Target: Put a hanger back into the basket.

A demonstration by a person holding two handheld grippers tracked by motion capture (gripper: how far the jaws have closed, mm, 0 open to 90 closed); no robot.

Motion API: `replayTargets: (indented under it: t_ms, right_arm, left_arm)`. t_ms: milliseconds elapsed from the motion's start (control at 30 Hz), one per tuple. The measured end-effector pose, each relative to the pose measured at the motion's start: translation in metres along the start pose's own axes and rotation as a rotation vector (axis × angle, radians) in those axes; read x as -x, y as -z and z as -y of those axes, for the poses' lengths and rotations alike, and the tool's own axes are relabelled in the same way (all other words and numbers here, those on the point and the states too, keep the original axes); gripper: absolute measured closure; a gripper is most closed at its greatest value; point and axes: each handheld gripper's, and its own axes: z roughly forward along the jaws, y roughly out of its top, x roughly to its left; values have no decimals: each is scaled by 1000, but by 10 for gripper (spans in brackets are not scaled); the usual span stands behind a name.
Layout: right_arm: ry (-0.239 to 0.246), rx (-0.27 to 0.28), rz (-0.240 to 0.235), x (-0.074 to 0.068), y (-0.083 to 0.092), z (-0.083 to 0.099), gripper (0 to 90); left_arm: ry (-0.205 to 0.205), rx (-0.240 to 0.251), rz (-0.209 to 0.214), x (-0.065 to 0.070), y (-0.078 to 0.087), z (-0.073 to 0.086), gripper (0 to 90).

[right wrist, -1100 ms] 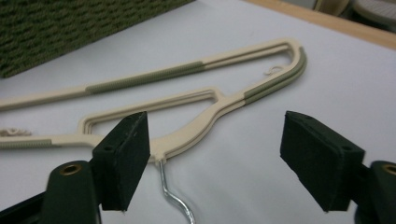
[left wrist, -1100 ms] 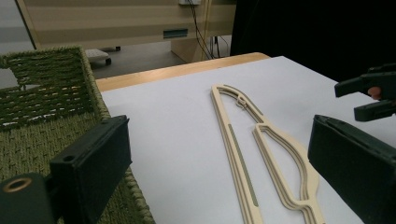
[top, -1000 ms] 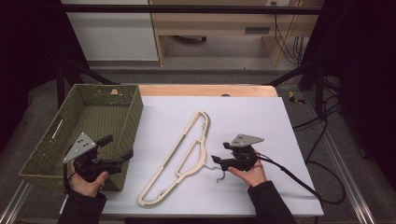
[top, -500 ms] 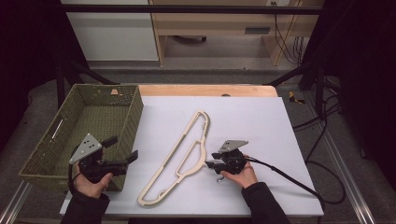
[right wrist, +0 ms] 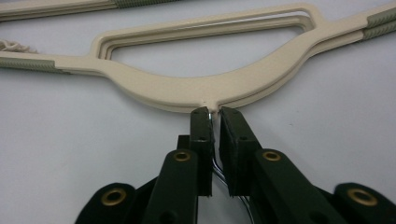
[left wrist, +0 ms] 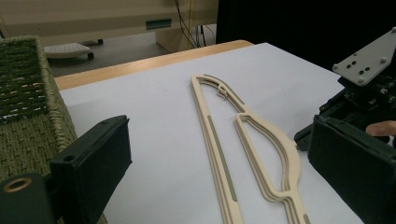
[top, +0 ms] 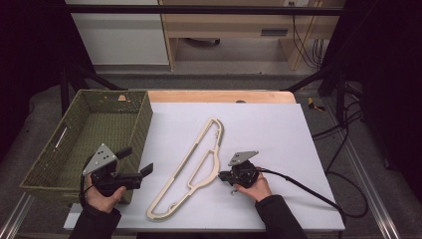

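Nearest, the right gripper (right wrist: 213, 113) has just closed its jaws on the thin metal hook (right wrist: 215, 161) of stacked cream plastic hangers (top: 191, 169) lying flat on the white table (top: 278, 129). The left gripper (top: 137, 167) hovers, jaws apart. Farther left, a woven green basket (top: 47, 167) sits with a small pale item inside.

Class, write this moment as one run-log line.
right gripper: jaws just closed on hanger hook | hanger: flat on table | left gripper: open, beside basket
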Motion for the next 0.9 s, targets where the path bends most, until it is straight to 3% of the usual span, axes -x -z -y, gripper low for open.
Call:
replayTargets:
  t_ms: [533,900]
  right_arm:
    - [-9,4,-13,0,7,-4,890]
    - [-5,-6,-12,2,2,-2,884]
  left_arm:
    - [-36,-55,37,19,-18,5,61]
    - [-51,-76,51,26,-24,7,61]
